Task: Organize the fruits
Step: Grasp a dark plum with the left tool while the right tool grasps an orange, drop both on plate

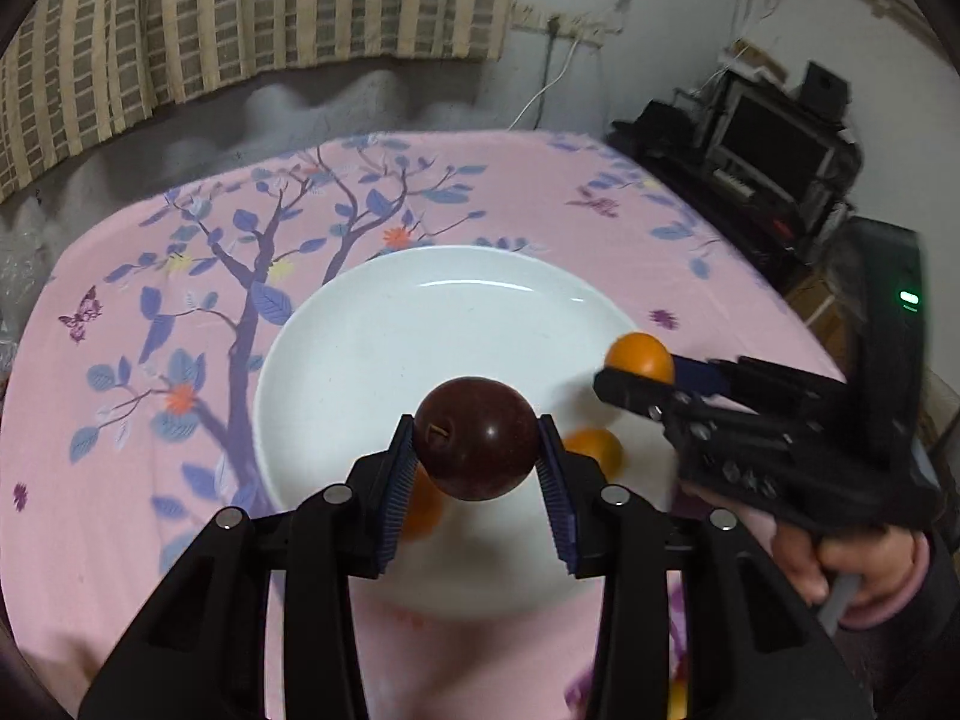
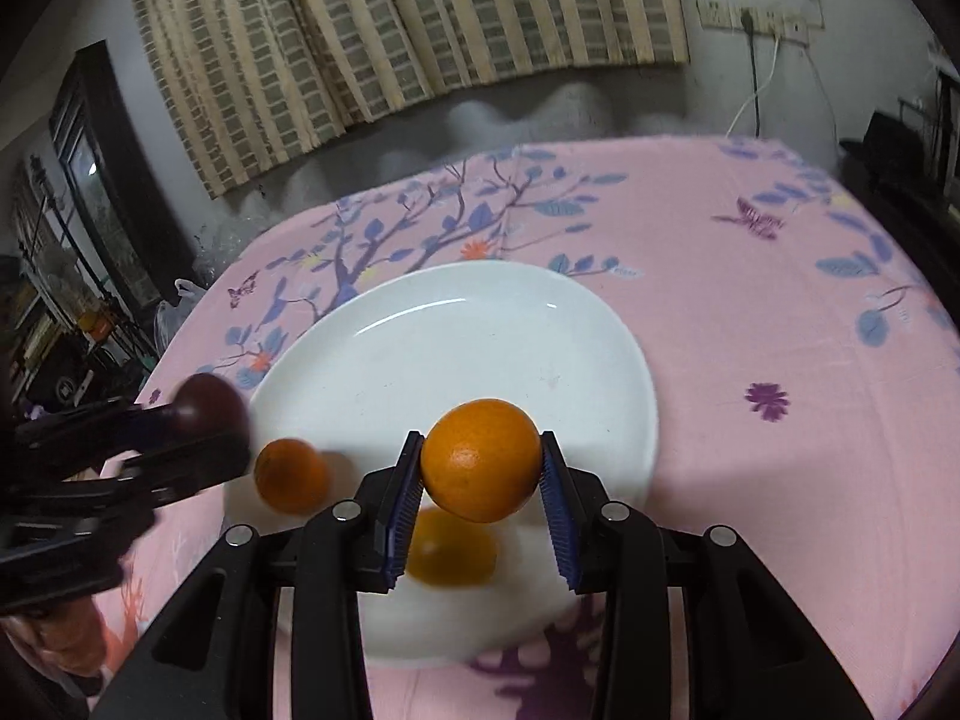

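Observation:
A white plate (image 1: 372, 348) (image 2: 468, 330) lies on the pink flowered tablecloth. My left gripper (image 1: 477, 450) is shut on a dark red plum (image 1: 477, 438) and holds it above the plate's near edge; it shows at the left of the right wrist view (image 2: 210, 414). My right gripper (image 2: 480, 462) is shut on an orange (image 2: 480, 459) above the plate; it shows at the right of the left wrist view (image 1: 639, 354). Two more oranges (image 2: 292, 476) (image 2: 451, 549) lie on the plate's near part, also seen in the left wrist view (image 1: 597, 450) (image 1: 423, 510).
The pink tablecloth (image 1: 120, 480) covers the table. A striped curtain (image 1: 240, 12) hangs behind it. Dark electronics (image 1: 774, 138) stand at the far right. Shelves and a bag (image 2: 72, 312) are off the table's left side. White cables (image 2: 750, 102) hang on the wall.

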Available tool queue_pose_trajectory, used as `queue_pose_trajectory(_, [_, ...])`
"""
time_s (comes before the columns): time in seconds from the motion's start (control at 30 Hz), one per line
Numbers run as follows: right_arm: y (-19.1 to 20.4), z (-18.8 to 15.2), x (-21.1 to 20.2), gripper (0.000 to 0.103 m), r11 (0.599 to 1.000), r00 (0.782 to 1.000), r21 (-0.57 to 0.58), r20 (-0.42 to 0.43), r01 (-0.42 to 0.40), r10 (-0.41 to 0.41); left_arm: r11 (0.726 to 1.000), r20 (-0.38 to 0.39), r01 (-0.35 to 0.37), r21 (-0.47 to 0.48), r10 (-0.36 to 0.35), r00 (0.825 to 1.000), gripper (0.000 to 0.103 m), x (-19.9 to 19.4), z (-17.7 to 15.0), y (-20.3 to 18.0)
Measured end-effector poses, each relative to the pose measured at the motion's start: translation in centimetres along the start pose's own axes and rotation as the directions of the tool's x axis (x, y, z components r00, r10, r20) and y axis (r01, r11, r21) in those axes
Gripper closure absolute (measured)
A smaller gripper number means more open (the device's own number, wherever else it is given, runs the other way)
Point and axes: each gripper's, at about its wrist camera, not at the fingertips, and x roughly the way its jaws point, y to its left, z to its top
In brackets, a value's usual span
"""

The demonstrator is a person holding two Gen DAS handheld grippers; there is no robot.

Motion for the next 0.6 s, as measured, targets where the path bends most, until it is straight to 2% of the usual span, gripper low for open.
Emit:
queue_pose_trajectory(0.07, [-0.1,0.6,1.5,0.065,1.000,0.999,-0.010,-0.019,0.028,-0.028,0.999,-0.047,-0.030,-0.010,0.030,0.998,0.064,2.9,1.0,0.2])
queue_pose_trajectory(0.17, [-0.5,0.6,2.9,0.064,1.000,0.998,0.001,-0.051,0.029,-0.029,0.998,-0.089,-0.052,-0.021,0.049,0.995,0.064,5.2,0.9,0.5])
queue_pose_trajectory(0.23, [-0.6,0.3,3.2,0.061,0.999,0.996,0.000,-0.086,0.038,-0.038,0.996,-0.113,-0.087,-0.025,0.084,0.990,0.042,5.3,0.9,0.4])
queue_pose_trajectory(0.27, [-0.6,0.1,2.8,0.056,0.999,0.995,-0.002,-0.094,0.047,-0.047,0.993,-0.101,-0.114,-0.026,0.111,0.989,0.023,4.6,0.8,0.5])
queue_pose_trajectory(0.3, [-0.5,-0.1,2.1,0.049,0.999,0.995,-0.004,-0.086,0.051,-0.051,0.991,-0.057,-0.134,-0.023,0.133,0.989,0.015,3.2,0.6,0.4])
queue_pose_trajectory(0.37, [0.0,-1.2,-0.9,0.045,0.999,0.999,-0.022,-0.023,0.029,-0.030,0.989,0.033,-0.147,0.002,0.147,0.989,0.012,-0.2,-0.3,0.2])
queue_pose_trajectory(0.43, [0.9,-3.0,-4.5,0.043,0.998,1.000,-0.067,0.022,0.020,-0.018,0.990,0.084,-0.138,0.010,0.137,0.987,0.006,-3.9,-2.0,0.1])
queue_pose_trajectory(0.5, [1.7,-5.3,-7.8,0.041,0.995,0.999,-0.102,0.051,-0.004,0.010,0.993,0.115,-0.122,0.008,0.120,0.986,0.005,-7.0,-4.5,0.1])
queue_pose_trajectory(0.6, [3.0,-10.0,-12.4,0.040,0.988,0.997,-0.147,0.052,-0.041,0.049,0.994,0.127,-0.110,0.021,0.107,0.986,0.005,-10.3,-8.8,0.0])
